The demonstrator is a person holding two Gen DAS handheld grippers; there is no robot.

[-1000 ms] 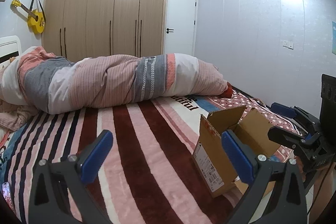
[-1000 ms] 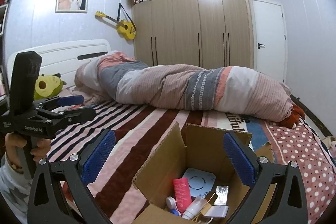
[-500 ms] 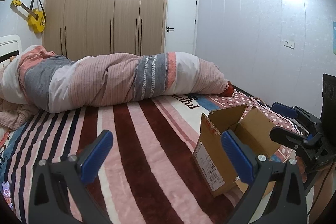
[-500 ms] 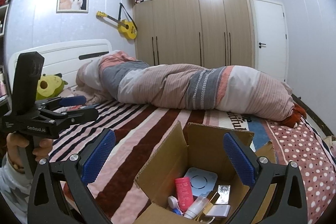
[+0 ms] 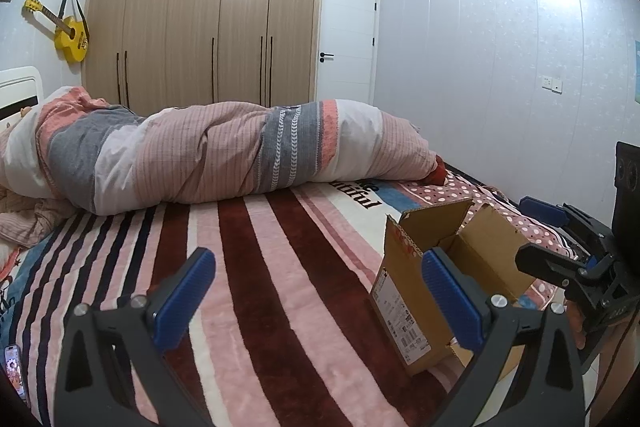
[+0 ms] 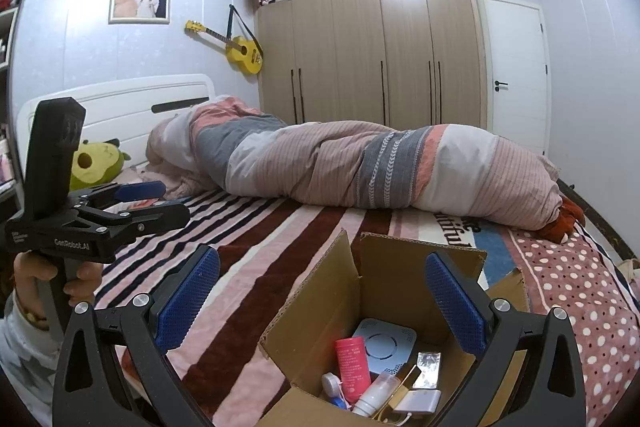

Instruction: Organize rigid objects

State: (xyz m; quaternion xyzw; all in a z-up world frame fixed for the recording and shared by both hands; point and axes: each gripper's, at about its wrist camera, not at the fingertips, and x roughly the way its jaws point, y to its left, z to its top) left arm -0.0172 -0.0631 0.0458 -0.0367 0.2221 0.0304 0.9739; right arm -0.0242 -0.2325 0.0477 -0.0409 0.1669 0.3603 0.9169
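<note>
An open cardboard box (image 6: 320, 311) stands on the striped bed, also in the left wrist view (image 5: 404, 303). Inside it lie a white square device (image 6: 386, 343), a pink tube (image 6: 351, 359), a white bottle (image 6: 374, 393), a silver packet (image 6: 428, 369) and a white adapter (image 6: 418, 401). My right gripper (image 6: 320, 299) is open and empty, just above the box's near side. My left gripper (image 5: 316, 299) is open and empty, over the blanket left of the box. Each gripper shows in the other's view, left gripper (image 6: 156, 203), right gripper (image 5: 536, 231).
A rolled striped duvet (image 5: 224, 159) lies across the far side of the bed. A phone (image 5: 14, 367) lies at the bed's left edge. A green plush toy (image 6: 94, 163) sits by the white headboard (image 6: 120, 107). Wardrobe (image 6: 372, 39) and door (image 6: 516, 75) stand behind.
Both grippers have drifted only slightly; the box and its contents stay put. Both stay open.
</note>
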